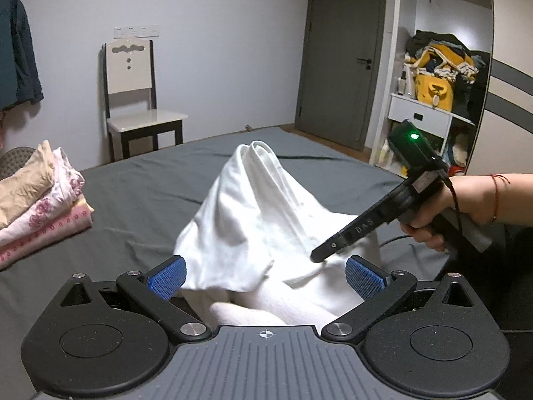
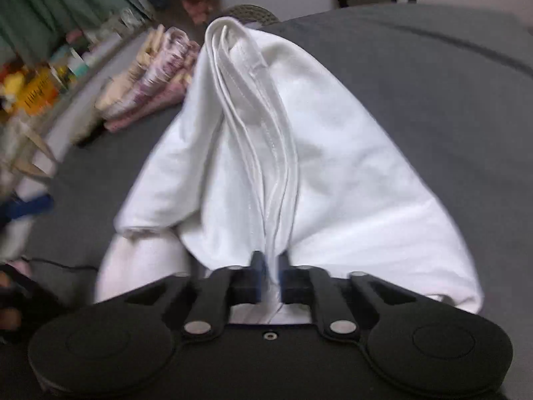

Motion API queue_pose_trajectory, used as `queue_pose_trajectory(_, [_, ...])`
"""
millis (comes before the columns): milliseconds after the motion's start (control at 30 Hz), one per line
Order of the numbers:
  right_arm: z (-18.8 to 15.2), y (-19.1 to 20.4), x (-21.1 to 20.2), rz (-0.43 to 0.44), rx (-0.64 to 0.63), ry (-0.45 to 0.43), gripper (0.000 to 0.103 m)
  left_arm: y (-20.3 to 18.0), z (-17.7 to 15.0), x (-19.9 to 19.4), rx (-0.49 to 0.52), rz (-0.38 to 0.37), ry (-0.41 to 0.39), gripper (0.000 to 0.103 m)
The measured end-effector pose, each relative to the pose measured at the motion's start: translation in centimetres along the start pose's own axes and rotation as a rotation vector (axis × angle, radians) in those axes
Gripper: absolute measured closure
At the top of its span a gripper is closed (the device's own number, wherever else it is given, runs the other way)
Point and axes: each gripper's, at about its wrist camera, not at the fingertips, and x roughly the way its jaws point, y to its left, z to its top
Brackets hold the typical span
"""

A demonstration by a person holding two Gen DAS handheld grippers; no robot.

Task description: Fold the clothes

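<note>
The right tool (image 2: 270,278) pinches a bunched, seamed edge of the white garment (image 2: 319,153), whose far end is raised in a peak over the middle of the grey bed (image 2: 433,76); the left tool (image 1: 265,276), pads spread wide and gripping nothing, sits low at the near side of the bed with loose cloth lying between its pads. A stack of folded clothes (image 1: 43,206) rests near the bed's left edge. With several layers gathered in one pinch, a layer may slip out, dropping the peak into creases.
</note>
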Motion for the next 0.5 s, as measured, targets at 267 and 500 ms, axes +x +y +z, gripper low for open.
queue_pose_trajectory(267, [0.1,2.3,0.2,-0.069,-0.111,0.038,0.076,-1.0,-0.2,2.0,0.030,-0.025,0.013,0.001])
queue_pose_trajectory(500, [-1.0,2.3,2.2,-0.028,-0.112,0.081,0.099,-2.0,-0.4,2.1,0.042,-0.039,0.021,0.001])
